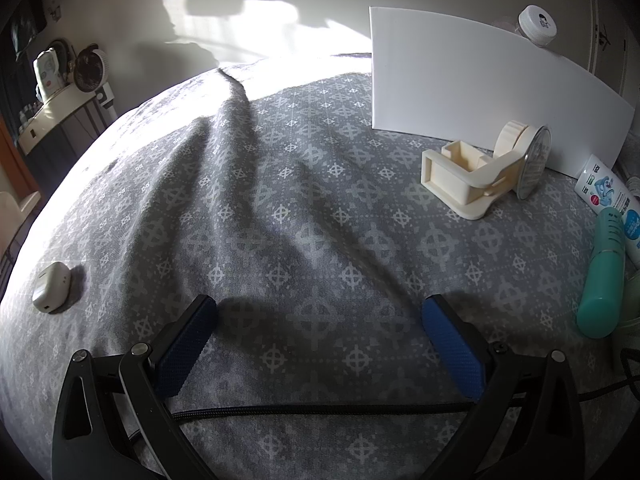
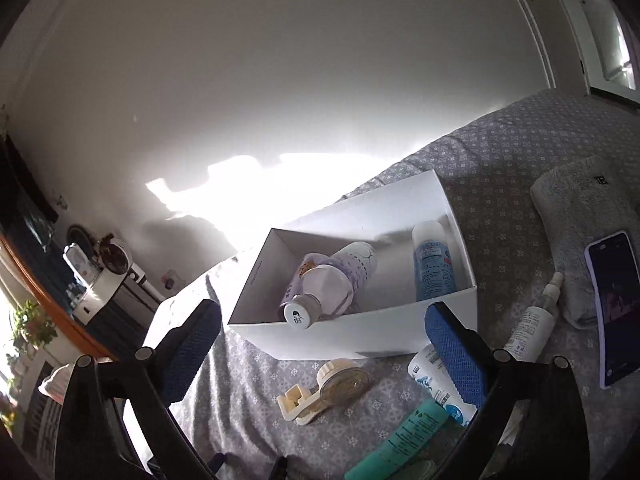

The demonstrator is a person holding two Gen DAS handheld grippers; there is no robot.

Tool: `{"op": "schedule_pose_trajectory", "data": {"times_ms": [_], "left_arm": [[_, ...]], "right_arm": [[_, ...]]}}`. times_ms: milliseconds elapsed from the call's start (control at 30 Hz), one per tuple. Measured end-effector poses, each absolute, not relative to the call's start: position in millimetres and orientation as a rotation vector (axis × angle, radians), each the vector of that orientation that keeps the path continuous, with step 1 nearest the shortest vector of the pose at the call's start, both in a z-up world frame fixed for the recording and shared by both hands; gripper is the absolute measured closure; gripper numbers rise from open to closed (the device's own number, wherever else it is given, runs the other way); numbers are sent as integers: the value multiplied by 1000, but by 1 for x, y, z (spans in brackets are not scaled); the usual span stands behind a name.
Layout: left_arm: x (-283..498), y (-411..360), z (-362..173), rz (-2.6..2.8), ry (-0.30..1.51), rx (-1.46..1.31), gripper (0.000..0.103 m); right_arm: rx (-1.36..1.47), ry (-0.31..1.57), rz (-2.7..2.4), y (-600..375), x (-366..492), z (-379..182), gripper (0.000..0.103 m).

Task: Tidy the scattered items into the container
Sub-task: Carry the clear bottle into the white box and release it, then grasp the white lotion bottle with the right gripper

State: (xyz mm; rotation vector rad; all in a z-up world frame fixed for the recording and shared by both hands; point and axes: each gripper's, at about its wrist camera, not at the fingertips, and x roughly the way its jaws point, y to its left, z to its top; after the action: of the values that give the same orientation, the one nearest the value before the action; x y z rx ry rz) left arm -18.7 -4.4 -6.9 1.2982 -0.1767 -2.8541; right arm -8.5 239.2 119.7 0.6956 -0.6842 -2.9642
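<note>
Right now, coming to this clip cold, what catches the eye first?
The white box on the grey patterned bedspread, already holding a clear bottle with its cap on the front rim and a blue spray can along its right wall. In front of it lie a cream plastic holder and a teal tube. The right hand-held gripper hangs wide open and empty above them.
</note>
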Motion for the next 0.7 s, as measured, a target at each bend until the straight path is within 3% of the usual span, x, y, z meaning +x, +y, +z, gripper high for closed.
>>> {"op": "schedule_pose_trajectory", "data": {"times_ms": [133, 200, 500, 700], "left_arm": [[-19, -5, -7, -2854, -177, 1298, 0], [-19, -5, -7, -2854, -177, 1298, 0], [-18, -5, -7, -2855, -176, 1297, 0], [-18, -5, -7, -2855, -176, 1297, 0]], "right_arm": [[846, -380, -3027, 223, 26, 87, 0], [945, -320, -2965, 220, 36, 70, 0], [1164, -248, -2862, 240, 69, 19, 0], [1198, -422, -2932, 292, 35, 31, 0]]}}
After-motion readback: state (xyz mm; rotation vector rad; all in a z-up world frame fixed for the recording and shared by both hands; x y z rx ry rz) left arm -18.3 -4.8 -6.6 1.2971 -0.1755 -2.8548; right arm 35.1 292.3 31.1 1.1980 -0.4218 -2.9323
